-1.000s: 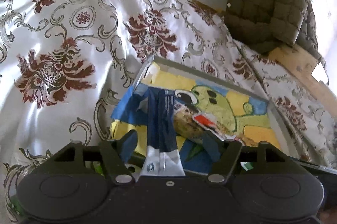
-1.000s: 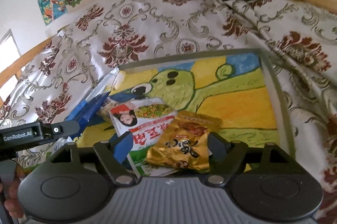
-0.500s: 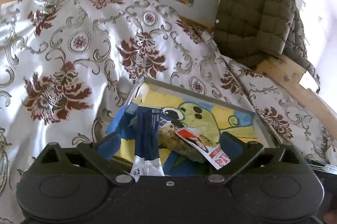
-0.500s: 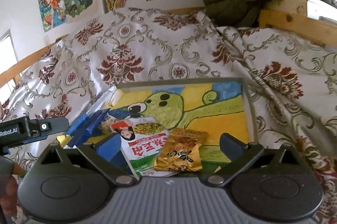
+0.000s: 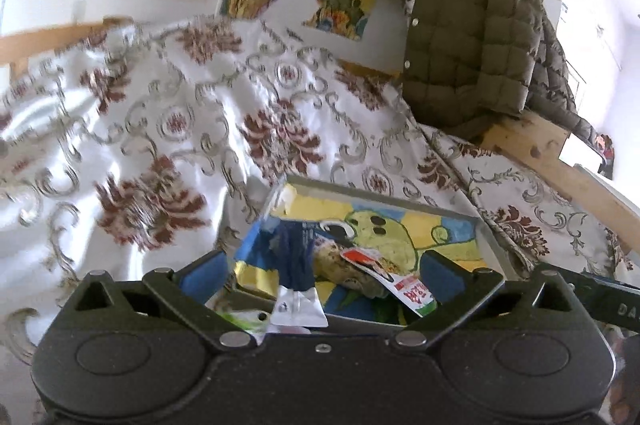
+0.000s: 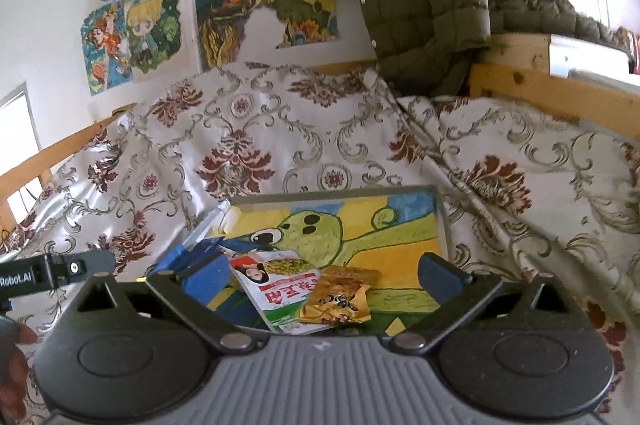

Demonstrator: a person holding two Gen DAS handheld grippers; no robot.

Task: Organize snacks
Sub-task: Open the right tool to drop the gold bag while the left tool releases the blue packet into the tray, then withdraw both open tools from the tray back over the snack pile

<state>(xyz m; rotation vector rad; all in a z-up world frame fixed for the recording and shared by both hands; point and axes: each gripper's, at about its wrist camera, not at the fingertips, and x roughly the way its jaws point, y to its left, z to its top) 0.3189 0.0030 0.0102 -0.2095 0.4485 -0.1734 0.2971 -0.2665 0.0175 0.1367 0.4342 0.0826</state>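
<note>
Snack packets [image 6: 304,293] half-hidden by right gripper [image 6: 324,275]

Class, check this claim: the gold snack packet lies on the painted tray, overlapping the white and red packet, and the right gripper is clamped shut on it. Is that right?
Not quite. In the right wrist view the right gripper is open and holds nothing. The gold snack packet does lie on the painted tray, overlapping the white and red packet.

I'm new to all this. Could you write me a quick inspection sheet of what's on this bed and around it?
Surface: floral bedspread, rumpled.
Job's things: painted tray holding a gold snack packet, a white snack packet and a dark blue packet.
Clutter: nothing seen.
Grippers: left gripper and right gripper open, empty.
Cables: nothing seen.
Surroundings: green quilted jacket, wall paintings, wooden bed frame.
</note>
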